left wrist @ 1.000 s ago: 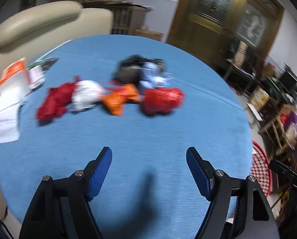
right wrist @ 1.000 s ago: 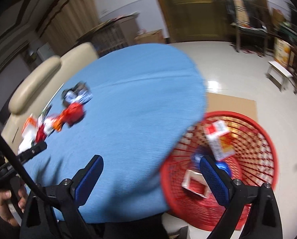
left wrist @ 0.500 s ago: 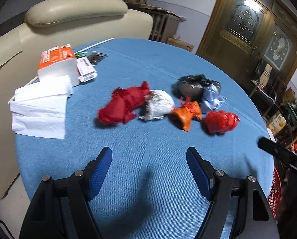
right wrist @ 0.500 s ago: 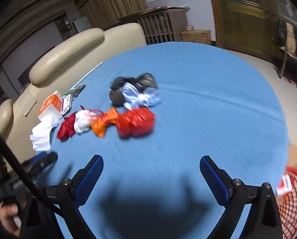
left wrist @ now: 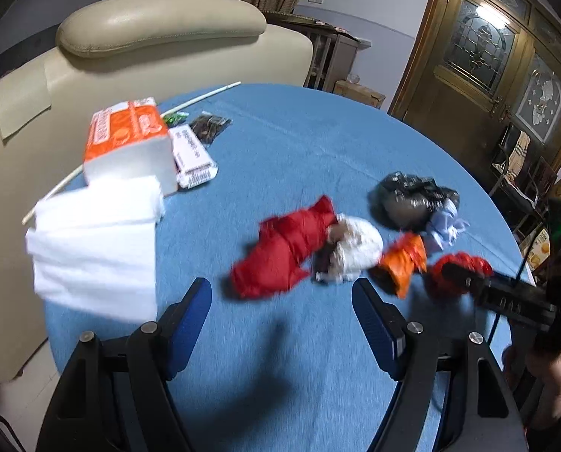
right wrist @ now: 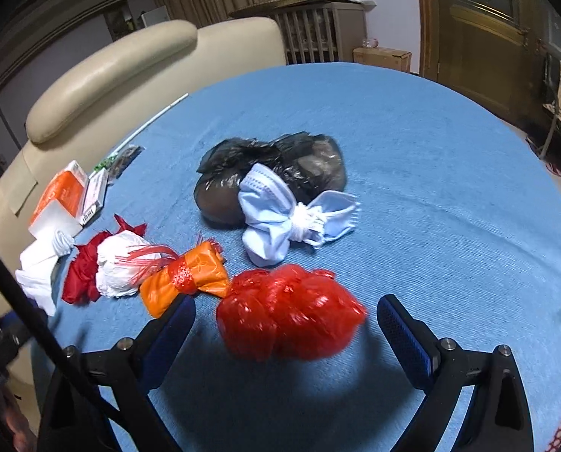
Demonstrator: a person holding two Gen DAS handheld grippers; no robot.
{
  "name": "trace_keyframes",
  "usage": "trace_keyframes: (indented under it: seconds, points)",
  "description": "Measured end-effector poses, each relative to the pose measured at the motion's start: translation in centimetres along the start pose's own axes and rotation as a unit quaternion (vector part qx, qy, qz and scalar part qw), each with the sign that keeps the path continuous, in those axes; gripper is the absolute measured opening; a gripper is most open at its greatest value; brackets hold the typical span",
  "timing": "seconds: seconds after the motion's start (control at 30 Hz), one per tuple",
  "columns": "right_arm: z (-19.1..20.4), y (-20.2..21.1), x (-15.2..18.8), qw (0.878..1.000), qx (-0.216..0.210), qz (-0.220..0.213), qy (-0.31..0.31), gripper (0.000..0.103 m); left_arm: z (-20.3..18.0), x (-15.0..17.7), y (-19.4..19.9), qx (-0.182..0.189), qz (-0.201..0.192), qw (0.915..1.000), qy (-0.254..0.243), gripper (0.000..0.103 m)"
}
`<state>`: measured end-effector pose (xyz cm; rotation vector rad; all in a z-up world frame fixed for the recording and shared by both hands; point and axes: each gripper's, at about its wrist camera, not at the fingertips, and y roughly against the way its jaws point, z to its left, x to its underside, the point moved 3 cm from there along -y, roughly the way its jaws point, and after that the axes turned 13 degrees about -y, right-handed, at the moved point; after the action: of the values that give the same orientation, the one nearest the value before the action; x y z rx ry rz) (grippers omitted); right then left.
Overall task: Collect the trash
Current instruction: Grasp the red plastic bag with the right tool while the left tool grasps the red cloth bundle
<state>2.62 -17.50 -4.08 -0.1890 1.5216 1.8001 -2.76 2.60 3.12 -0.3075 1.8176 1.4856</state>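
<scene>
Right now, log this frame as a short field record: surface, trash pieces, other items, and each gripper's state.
surface: round table with blue cloth
trash: red plastic bag, orange bundle, white bag, dark red bag, blue face mask, black bag
other items: tissue pack, loose tissues, cream sofa
left gripper: open, empty, short of the dark red bag
right gripper: jaws just closing, on either side of the red plastic bag, pads not yet pressing
</scene>
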Motion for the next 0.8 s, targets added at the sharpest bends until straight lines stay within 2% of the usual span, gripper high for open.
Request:
trace_keyframes:
  seconds: [0.03,0.07,0.2,0.37,0.43,0.47,0.5,0.57,0.8]
  points:
    - [0.1,-0.3,0.0,1.000,-0.003,0.003,0.001,0.087,-0.1,-0.5,-0.6,0.002,0.003,1.0000,-0.003,0.078]
    - [0.0,-0.5,0.1,1.000,0.000,0.006,0.003,0.070,-0.2,-0.9,-1.3,0.005,0.008,0.9999,-0.009,0.078]
    - [-0.5,0.0,0.3,1.000,-0.006,0.007,0.002,0.070,0.1,-2.1,-4.2,-0.009,0.025,0.9994,-0.024,0.078]
    - [-1.9,2.3,0.9,1.000,-0.011,-0.004,-0.007,0.069,0.7,-1.9,-6.6,-0.006,0.056,0.9981,-0.024,0.077]
    - [-2.1,3.1,1.2,1.000,-0.015,-0.006,-0.013,0.070,0.6,-1.6,-7.2,0.002,0.065,0.9974,-0.032,0.048]
    - [-2.4,3.6,1.5,1.000,-0.019,-0.008,-0.017,0.069,0.5,-1.5,-7.3,0.001,0.070,0.9970,-0.034,0.037]
    - [-2.5,3.9,1.8,1.000,-0.021,-0.009,-0.020,0.069,0.4,-1.6,-7.1,0.000,0.067,0.9971,-0.036,0.032]
    - [-2.7,4.6,2.3,0.999,-0.026,-0.010,-0.025,0.069,-0.1,-1.5,-6.5,0.008,0.065,0.9972,-0.035,0.027]
    - [-3.9,7.7,5.0,0.998,-0.035,-0.017,-0.039,0.069,-1.5,-0.5,-1.0,-0.013,0.015,0.9994,-0.028,0.026]
